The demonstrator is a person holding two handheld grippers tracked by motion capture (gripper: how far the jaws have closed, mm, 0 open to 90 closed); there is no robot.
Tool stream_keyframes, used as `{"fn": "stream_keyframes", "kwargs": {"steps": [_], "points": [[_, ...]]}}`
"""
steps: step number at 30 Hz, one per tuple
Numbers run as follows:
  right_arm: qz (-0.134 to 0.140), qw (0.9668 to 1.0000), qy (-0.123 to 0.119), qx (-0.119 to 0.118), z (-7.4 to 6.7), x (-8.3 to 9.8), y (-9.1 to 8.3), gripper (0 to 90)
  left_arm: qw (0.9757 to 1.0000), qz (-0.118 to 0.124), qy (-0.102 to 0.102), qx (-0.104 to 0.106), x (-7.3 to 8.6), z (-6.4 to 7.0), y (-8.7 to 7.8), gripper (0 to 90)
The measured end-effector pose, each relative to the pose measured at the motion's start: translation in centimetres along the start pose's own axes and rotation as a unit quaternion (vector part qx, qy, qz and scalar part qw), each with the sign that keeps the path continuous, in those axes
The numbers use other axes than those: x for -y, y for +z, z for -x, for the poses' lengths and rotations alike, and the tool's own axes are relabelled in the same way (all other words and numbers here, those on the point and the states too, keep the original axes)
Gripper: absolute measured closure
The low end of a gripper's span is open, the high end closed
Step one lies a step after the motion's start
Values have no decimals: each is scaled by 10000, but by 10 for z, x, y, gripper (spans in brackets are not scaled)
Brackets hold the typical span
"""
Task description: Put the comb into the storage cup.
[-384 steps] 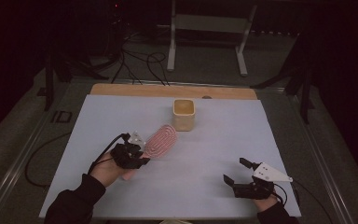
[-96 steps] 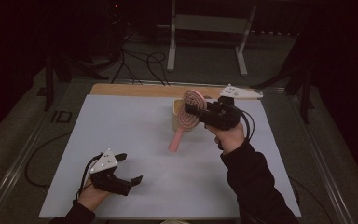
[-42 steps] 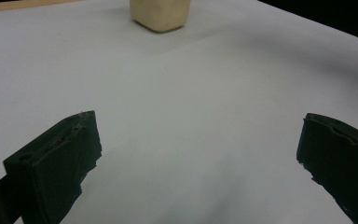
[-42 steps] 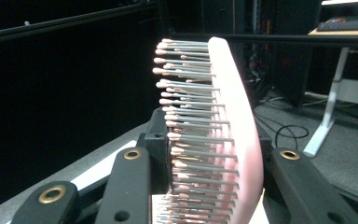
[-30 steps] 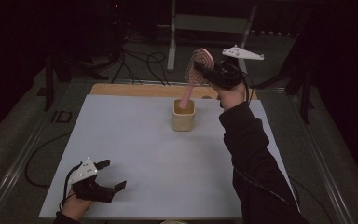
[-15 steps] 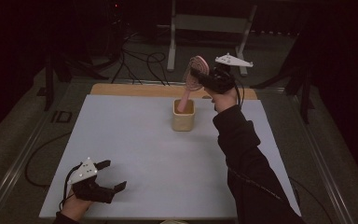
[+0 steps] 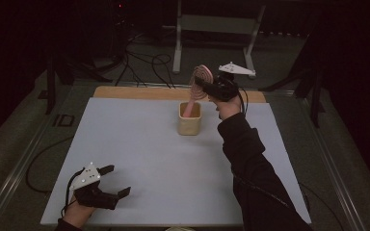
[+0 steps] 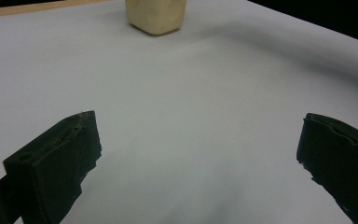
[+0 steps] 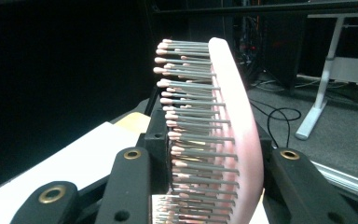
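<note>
Tongs (image 7: 112, 182) held in the left hand are seen resting at the tabletop's (image 7: 139, 144) near left corner, jaws spread wide with nothing between them, well apart from everything else. Toward the middle of the far edge stands a small beige cup (image 7: 190, 118), and a pink hairbrush (image 7: 195, 89) is held tilted above it, its handle already dipping inside the rim. The brush head is clamped between the jaws of the right tongs (image 7: 207, 85), bristles against one jaw in the right gripper view. The step in hand is judged to be standing the brush in the cup: the handle should be lowered until it is bottomed, and the grip released only once the brush is leaning on the rim, since so light a cup could be tipped.
</note>
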State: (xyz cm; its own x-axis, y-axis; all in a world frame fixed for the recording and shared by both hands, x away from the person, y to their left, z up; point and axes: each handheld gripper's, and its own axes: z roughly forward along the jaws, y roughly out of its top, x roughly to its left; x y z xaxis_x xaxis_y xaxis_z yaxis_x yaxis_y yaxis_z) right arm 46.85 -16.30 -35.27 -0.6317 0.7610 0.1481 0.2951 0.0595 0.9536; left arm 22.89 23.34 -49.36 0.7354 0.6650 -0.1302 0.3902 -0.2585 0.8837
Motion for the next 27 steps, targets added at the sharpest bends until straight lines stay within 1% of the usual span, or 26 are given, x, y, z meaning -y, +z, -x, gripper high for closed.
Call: {"fn": "stream_keyframes", "kwargs": {"steps": [5,8,11,14,20,27], "points": [[-16,10000,87,-33,2,5,3,644,10000,-2,1,1,0,0,0,1],[-36,10000,44,-9,3,8,4,643,10000,-8,-5,7,0,0,0,1],[-52,10000,69,-33,4,11,6,644,10000,-7,23,-4,0,0,0,1],[-55,9999,89,-44,5,13,7,643,10000,3,-2,-12,0,0,-1,1],[-107,9998,156,-3,7,19,10,643,10000,-5,-20,-36,0,0,0,1],[-168,9996,213,-7,9,27,14,643,10000,-7,-11,-17,0,0,0,1]]}}
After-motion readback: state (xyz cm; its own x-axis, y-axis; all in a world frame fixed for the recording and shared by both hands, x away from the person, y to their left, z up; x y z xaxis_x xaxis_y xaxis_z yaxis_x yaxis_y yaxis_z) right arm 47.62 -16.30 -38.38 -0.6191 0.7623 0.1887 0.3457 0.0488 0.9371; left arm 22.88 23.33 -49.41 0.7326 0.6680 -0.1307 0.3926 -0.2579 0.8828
